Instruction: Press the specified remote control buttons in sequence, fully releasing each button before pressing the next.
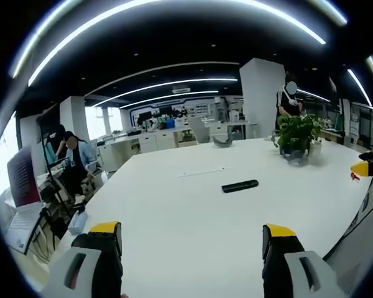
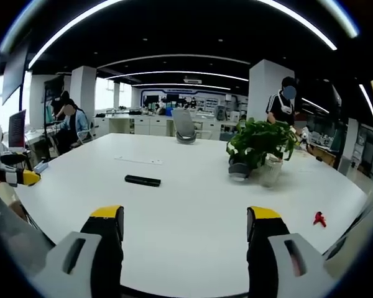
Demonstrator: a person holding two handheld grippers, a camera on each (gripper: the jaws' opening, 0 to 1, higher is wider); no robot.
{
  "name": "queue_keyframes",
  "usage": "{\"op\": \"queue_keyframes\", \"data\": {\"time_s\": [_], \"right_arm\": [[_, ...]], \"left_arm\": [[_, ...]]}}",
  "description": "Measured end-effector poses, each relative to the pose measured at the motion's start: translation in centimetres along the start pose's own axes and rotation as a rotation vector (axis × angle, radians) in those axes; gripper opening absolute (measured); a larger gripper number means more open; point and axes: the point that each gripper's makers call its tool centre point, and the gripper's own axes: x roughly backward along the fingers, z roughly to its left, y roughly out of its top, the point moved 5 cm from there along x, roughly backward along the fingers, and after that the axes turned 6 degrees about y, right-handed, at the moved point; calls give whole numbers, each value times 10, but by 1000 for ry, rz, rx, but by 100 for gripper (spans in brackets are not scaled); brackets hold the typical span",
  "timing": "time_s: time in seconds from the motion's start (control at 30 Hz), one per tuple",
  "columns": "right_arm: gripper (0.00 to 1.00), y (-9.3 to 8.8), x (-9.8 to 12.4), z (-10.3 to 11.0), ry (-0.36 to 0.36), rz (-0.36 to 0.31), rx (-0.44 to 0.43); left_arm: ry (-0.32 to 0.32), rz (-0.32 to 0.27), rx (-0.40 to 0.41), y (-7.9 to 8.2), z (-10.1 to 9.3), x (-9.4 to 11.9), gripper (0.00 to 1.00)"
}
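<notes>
A black remote control (image 1: 240, 185) lies flat on the white table (image 1: 174, 217), well beyond my left gripper (image 1: 191, 234), which is open with nothing between its yellow-tipped jaws. In the right gripper view the same remote (image 2: 142, 180) lies left of centre on the table (image 2: 193, 205), far ahead of my right gripper (image 2: 185, 223), also open and empty. The right gripper's yellow tip (image 1: 368, 167) comes in at the right edge of the left gripper view. The left gripper's tip (image 2: 22, 177) shows at the left edge of the right gripper view.
A potted green plant (image 2: 259, 147) stands on the table to the right, with a small red object (image 2: 319, 218) near the right edge. A thin white strip (image 2: 138, 160) lies beyond the remote. A grey chair (image 2: 184, 128) stands behind the table. A person (image 2: 281, 105) stands behind; another (image 2: 67, 121) sits left.
</notes>
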Motion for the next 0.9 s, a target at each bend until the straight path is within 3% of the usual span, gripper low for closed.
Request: {"op": "queue_keyframes", "data": {"time_s": [0.9], "right_arm": [[74,-1,0,2,31,2,-19]], "left_arm": [[-8,23,-7,1,-6,3,95]]}}
